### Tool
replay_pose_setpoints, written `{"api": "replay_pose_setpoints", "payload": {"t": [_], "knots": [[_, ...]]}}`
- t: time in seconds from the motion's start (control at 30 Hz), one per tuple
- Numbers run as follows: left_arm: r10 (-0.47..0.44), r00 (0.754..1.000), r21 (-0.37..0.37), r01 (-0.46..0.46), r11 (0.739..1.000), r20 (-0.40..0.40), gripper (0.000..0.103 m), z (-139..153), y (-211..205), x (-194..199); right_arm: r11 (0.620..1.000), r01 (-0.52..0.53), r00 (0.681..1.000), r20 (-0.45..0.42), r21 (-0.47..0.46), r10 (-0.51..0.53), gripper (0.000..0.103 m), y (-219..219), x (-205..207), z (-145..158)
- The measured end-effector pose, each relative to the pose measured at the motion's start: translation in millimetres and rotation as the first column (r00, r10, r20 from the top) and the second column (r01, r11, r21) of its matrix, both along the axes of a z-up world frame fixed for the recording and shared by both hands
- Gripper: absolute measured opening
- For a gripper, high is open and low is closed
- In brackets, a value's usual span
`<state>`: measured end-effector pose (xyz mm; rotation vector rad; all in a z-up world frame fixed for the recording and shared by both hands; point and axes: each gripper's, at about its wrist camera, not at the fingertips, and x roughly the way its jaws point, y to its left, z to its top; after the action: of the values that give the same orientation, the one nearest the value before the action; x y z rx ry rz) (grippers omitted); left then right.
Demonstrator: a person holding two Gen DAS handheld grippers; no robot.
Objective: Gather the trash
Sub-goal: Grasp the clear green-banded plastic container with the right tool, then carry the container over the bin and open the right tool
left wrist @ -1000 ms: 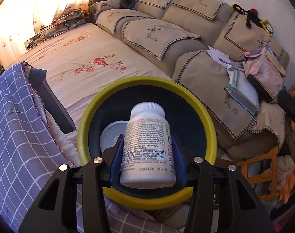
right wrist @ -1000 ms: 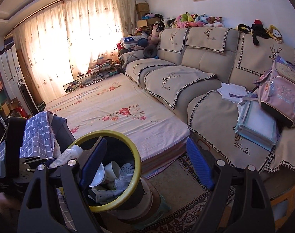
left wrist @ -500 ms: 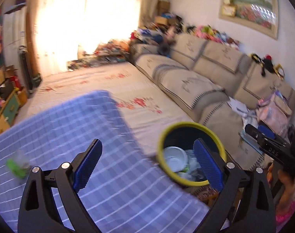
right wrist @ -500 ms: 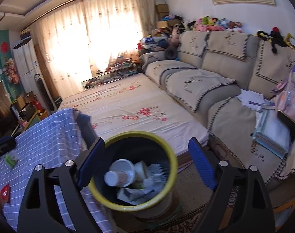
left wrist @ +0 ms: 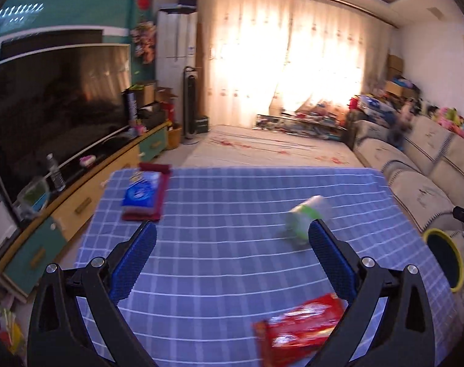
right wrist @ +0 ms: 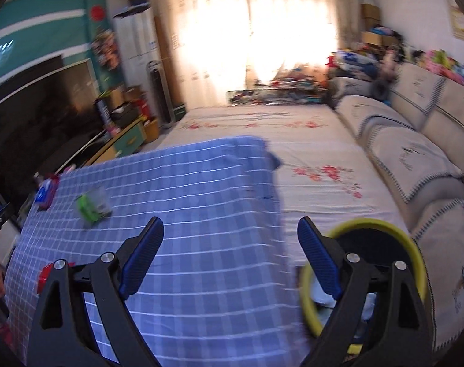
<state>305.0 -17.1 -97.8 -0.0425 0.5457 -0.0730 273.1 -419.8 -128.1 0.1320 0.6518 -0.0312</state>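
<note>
1. The left gripper point(left wrist: 232, 253) is hanging over a table with a blue checked cloth point(left wrist: 232, 202). Its two blue pads are standing far apart, they are opening a bit more, and nothing is sitting between them.
2. The right gripper point(right wrist: 230, 253) is pointing down at the same checked cloth point(right wrist: 186, 183). Its pads are wide apart too, and nothing is sitting between them.
3. A small green and white cup point(left wrist: 308, 218) is lying on its side on the cloth, just past the left gripper's right pad. It is looking blurry. In the right view the same cup point(right wrist: 92, 206) is lying far over to the left.
4. A red snack wrapper point(left wrist: 299, 330) is lying flat on the cloth, close to the near edge, low in the left view.
5. A blue packet point(left wrist: 138, 194) is resting on a dark red cloth point(left wrist: 157, 202) at the far left part of the table.
6. A bin with a yellow rim point(right wrist: 409, 241) is standing on the floor beside the table, behind the right gripper's right pad. Some pale trash is showing inside it. In the left view the bin point(left wrist: 458, 272) is peeking in at the right edge.
7. A big sofa point(right wrist: 415, 153) is standing along the right side of the room.
</note>
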Motion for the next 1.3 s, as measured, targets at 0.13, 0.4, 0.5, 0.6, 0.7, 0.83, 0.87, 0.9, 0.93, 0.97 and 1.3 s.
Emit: {"api": "replay_pose_setpoints", "payload": {"t": [0.13, 0.4, 0.5, 0.6, 0.7, 0.83, 0.87, 0.9, 0.93, 0.97, 1.3], "knots": [[0.067, 0.997, -0.048, -0.069, 0.996, -0.03, 0.098, -27, 37, 12, 0.983, -0.184, 0.982, -0.043, -0.005, 0.184, 0.085, 68, 40, -7], [0.09, 0.995, -0.031, -0.091, 0.995, -0.031, 0.098, -44, 48, 16, 0.895, -0.438, 0.897, -0.104, -0.083, 0.429, 0.089, 176, 112, -28], [0.084, 0.996, -0.053, -0.086, 0.995, -0.032, 0.098, -43, 49, 12, 0.873, -0.473, 0.878, -0.144, -0.116, 0.456, 0.09, 194, 134, -39], [0.07, 0.996, -0.054, -0.072, 0.996, -0.051, 0.098, -47, 46, 15, 0.865, -0.484, 0.871, -0.165, -0.132, 0.462, 0.091, 199, 151, -47], [0.054, 0.997, -0.045, -0.056, 0.997, -0.051, 0.098, -44, 41, 10, 0.853, -0.513, 0.851, -0.185, -0.093, 0.492, 0.092, 199, 163, -53], [0.038, 0.998, -0.033, -0.04, 0.999, -0.055, 0.098, -45, 34, 9, 0.85, -0.523, 0.837, -0.227, -0.062, 0.498, 0.092, 203, 177, -68], [0.033, 0.998, -0.033, -0.035, 0.999, -0.059, 0.098, -46, 33, 9, 0.849, -0.526, 0.833, -0.233, -0.054, 0.501, 0.092, 204, 179, -72], [0.028, 0.998, -0.033, -0.03, 0.999, -0.062, 0.098, -45, 32, 9, 0.85, -0.525, 0.833, -0.24, -0.053, 0.499, 0.092, 205, 181, -75], [0.025, 0.998, -0.033, -0.027, 0.999, -0.065, 0.098, -46, 30, 9, 0.849, -0.526, 0.831, -0.246, -0.053, 0.499, 0.09, 206, 182, -78], [0.025, 0.998, -0.031, -0.027, 0.999, -0.065, 0.098, -46, 30, 9, 0.851, -0.524, 0.83, -0.251, -0.045, 0.498, 0.085, 206, 183, -81], [0.012, 0.997, -0.059, -0.017, 0.998, -0.077, 0.098, -47, 34, 10, 0.866, -0.496, 0.849, -0.244, -0.061, 0.469, 0.067, 194, 154, -70]]}}
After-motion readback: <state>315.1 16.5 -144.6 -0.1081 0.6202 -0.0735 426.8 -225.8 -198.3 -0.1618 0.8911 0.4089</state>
